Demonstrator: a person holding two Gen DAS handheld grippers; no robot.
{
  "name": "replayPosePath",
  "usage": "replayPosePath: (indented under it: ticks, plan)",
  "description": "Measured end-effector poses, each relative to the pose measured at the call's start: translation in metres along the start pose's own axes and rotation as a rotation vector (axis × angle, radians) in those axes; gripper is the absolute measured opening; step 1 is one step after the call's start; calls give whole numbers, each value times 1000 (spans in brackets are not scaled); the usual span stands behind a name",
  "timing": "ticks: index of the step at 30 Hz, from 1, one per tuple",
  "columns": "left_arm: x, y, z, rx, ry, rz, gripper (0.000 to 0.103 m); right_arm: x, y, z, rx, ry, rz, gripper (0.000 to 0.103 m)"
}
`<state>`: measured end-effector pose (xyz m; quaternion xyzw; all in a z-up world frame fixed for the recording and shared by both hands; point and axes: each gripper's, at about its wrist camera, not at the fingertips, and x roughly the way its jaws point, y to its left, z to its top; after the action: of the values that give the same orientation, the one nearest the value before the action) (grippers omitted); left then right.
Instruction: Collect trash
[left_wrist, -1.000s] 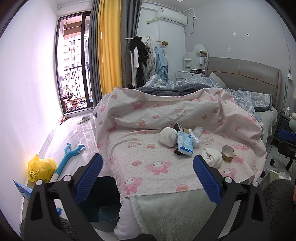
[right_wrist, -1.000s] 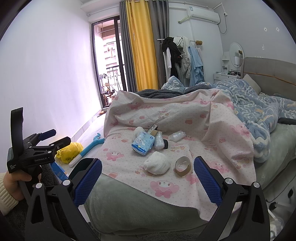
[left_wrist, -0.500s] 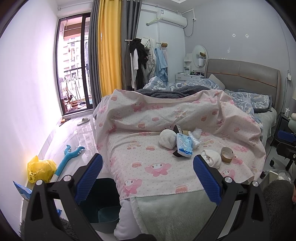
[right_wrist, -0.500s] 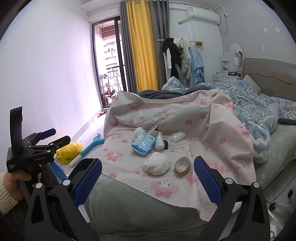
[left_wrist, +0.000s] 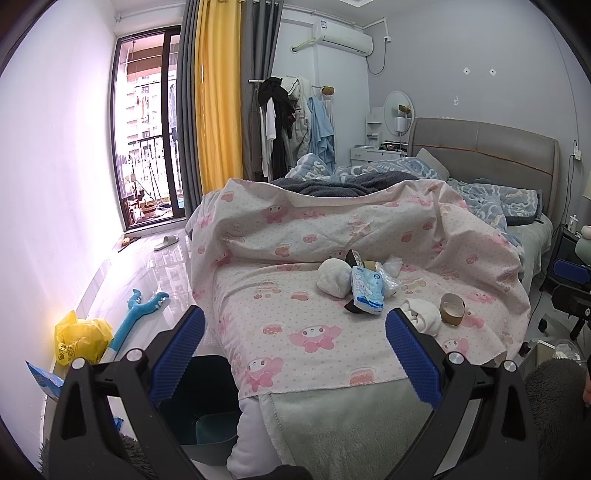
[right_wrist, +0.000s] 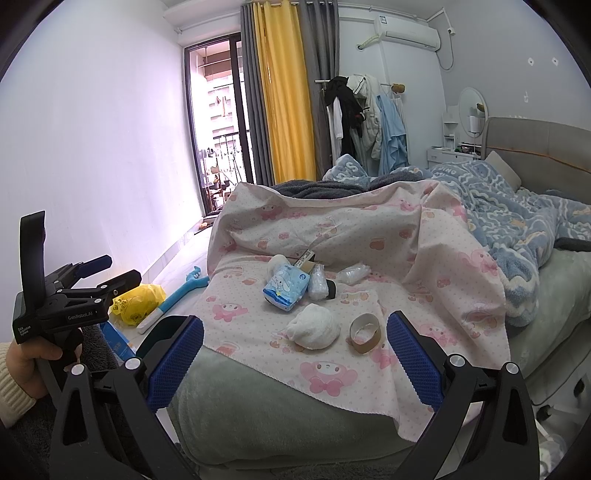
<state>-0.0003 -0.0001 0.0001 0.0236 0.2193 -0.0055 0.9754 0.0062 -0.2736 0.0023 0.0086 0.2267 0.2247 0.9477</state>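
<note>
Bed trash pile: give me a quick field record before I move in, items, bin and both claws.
surface: pink printed sheet on the bed
nearest items: white crumpled wad, cardboard tape ring
behind them: blue tissue pack, clear plastic wrap
bin: dark bin on the floor at the bed's foot
left claw: open, holding nothing
right claw: open, holding nothing

A yellow curtain hangs beside the balcony door, with clothes on a rack nearby.
</note>
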Motion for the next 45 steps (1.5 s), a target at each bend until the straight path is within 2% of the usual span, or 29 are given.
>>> replayPosePath:
  ticks: [22, 27, 33, 36, 40, 45]
  plan:
    - [0, 0, 0, 0, -1, -1, 100, 0, -1, 0, -1, -1, 0, 100]
    - [-8, -9, 16, -2, -4, -6, 100, 0, -1, 0, -1, -1, -1, 100]
    - [-8, -4, 12, -16, -6, -7, 100, 0, -2, -1, -3, 12, -9, 100]
    - [-6, -1, 12, -27, -2, -48, 100, 7, -3, 4, -11, 42, -25, 100]
    - [0, -7, 10, -1, -1, -66, 100, 18, -6, 9, -21, 81, -32, 100]
    - [28, -18, 4, 22, 56, -132, 100, 43, -16, 11, -40, 144, -42, 100]
